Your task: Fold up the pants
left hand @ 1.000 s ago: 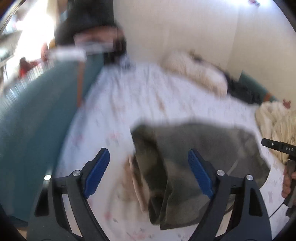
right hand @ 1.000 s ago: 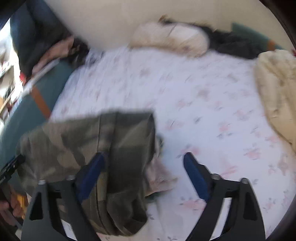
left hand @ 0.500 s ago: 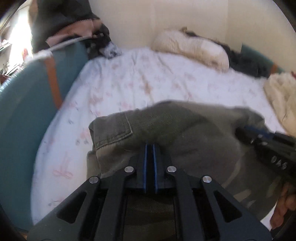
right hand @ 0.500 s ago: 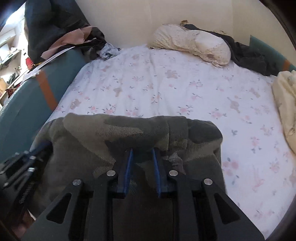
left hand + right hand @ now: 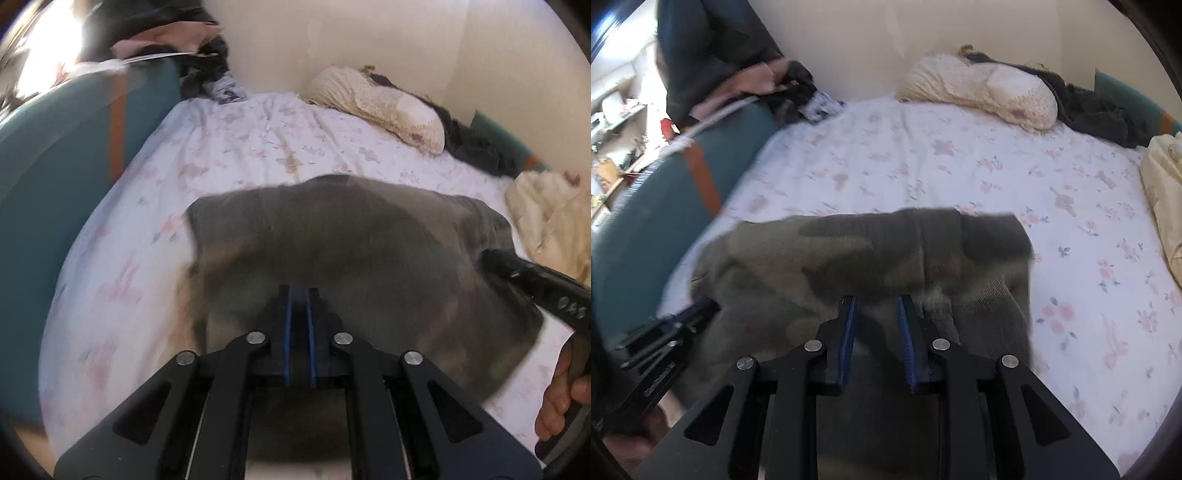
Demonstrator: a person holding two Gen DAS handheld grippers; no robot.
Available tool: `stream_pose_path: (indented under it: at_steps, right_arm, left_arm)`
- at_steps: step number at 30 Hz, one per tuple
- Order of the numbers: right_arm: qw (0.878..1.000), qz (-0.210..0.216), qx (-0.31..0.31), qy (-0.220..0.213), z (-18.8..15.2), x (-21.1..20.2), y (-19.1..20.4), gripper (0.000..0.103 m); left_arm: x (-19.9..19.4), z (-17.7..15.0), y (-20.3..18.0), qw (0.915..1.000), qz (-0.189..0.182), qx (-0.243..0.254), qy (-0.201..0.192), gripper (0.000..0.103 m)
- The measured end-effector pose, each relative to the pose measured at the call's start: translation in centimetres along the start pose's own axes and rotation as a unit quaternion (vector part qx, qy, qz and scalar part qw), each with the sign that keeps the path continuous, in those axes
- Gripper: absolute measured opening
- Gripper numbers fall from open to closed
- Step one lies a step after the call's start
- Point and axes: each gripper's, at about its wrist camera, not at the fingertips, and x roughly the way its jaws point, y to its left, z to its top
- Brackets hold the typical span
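Olive camouflage pants [image 5: 351,243] hang in a broad folded sheet over the near part of the floral bed sheet [image 5: 240,147]. My left gripper [image 5: 298,295] is shut on the pants' near edge. My right gripper [image 5: 877,302] is shut on the pants [image 5: 886,251] too, with a thick bunch of cloth between its blue pads. The right gripper shows at the right of the left wrist view [image 5: 532,277], and the left gripper at the lower left of the right wrist view [image 5: 665,332]. The cloth spans between the two grippers.
A cream pillow [image 5: 990,88] and dark clothes [image 5: 1100,114] lie at the far edge by the wall. A cream blanket [image 5: 554,221] lies at the right. A teal bed frame with an orange strap [image 5: 698,173] runs along the left, with clothes piled on it.
Both grippers were open a second ago and closed on the pants half a second ago. Since then they have moved the held cloth a little farther over the bed.
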Motion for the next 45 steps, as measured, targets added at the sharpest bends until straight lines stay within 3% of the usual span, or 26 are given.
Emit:
stream_pose_path:
  at_steps: [2, 3, 4, 5, 8, 10, 12, 15, 16, 20, 25, 28, 32, 35, 38, 41, 45]
  right_arm:
    - [1.0, 0.007, -0.013, -0.027, -1.1, -3.6, 0.4, 0.029]
    - [0.999, 0.012, -0.02, -0.036, -1.8, -5.8, 0.5, 0.036]
    - [0.999, 0.016, -0.021, -0.043, -2.5, -7.9, 0.6, 0.055]
    - [0.998, 0.02, -0.02, -0.05, -3.0, -9.5, 0.7, 0.072]
    - [0.996, 0.02, -0.007, -0.081, -5.6, -16.0, 0.7, 0.094]
    - [0.996, 0.012, -0.001, -0.089, -7.7, -20.1, 0.8, 0.103]
    - [0.995, -0.004, -0.007, -0.101, -10.1, -23.6, 1.2, 0.103]
    - [0.991, -0.035, -0.019, -0.129, -14.5, -29.5, 2.1, 0.103]
    - [0.989, -0.042, -0.022, -0.14, -16.0, -31.3, 2.4, 0.103]
    - [0.989, -0.037, -0.032, -0.138, -20.7, -36.5, 3.7, 0.103]
    - [0.99, -0.032, -0.019, -0.134, -25.0, -41.0, 4.3, 0.103]
    - [0.99, -0.033, -0.013, -0.136, -26.8, -42.9, 5.0, 0.103]
    - [0.988, -0.045, -0.021, -0.144, -28.7, -44.4, 6.3, 0.103]
    - [0.985, -0.058, -0.032, -0.161, -30.5, -44.9, 6.9, 0.103]
    - [0.985, -0.05, -0.023, -0.161, -32.7, -44.0, 6.7, 0.103]
    - [0.988, -0.052, -0.002, -0.147, -34.2, -42.6, 6.0, 0.103]
    - [0.99, -0.043, -0.009, -0.135, -35.0, -41.4, 5.9, 0.103]
  left_arm:
    - [-3.9, -1.7, 0.5, 0.9995, 0.009, 0.008, -0.029, 0.054]
    - [-5.7, -2.4, 0.3, 0.9987, 0.011, 0.021, -0.044, 0.065]
    - [-8.3, -3.5, 0.1, 0.9972, 0.01, 0.034, -0.066, 0.079]
    - [-10.3, -4.4, -0.2, 0.9964, 0.009, 0.044, -0.071, 0.084]
    - [-15.3, -7.1, -1.0, 0.9969, -0.018, 0.048, -0.059, 0.084]
    - [-18.8, -9.0, -1.3, 0.9978, -0.021, 0.033, -0.053, 0.087]
    - [-22.7, -11.0, -1.7, 0.9985, 0.002, 0.012, -0.053, 0.088]
    - [-27.3, -13.9, -2.8, 0.9944, 0.065, 0.013, -0.082, 0.093]
    - [-28.9, -15.2, -3.0, 0.9947, 0.062, 0.001, -0.082, 0.103]
    - [-33.3, -18.8, -3.7, 0.9961, 0.047, -0.01, -0.074, 0.102]
    - [-38.9, -22.3, -4.0, 0.9927, 0.048, -0.011, -0.111, 0.102]
    - [-41.3, -23.7, -4.4, 0.9919, 0.035, 0.019, -0.121, 0.102]
    - [-44.2, -25.4, -4.3, 0.9865, 0.05, 0.035, -0.152, 0.102]
    - [-44.6, -27.0, -4.6, 0.9853, 0.037, 0.036, -0.163, 0.102]
    - [-42.9, -28.5, -4.7, 0.9897, 0.014, 0.029, -0.14, 0.102]
    - [-40.9, -29.9, -5.3, 0.9895, 0.039, 0.036, -0.134, 0.102]
    - [-39.4, -30.1, -6.1, 0.992, 0.015, 0.038, -0.119, 0.102]
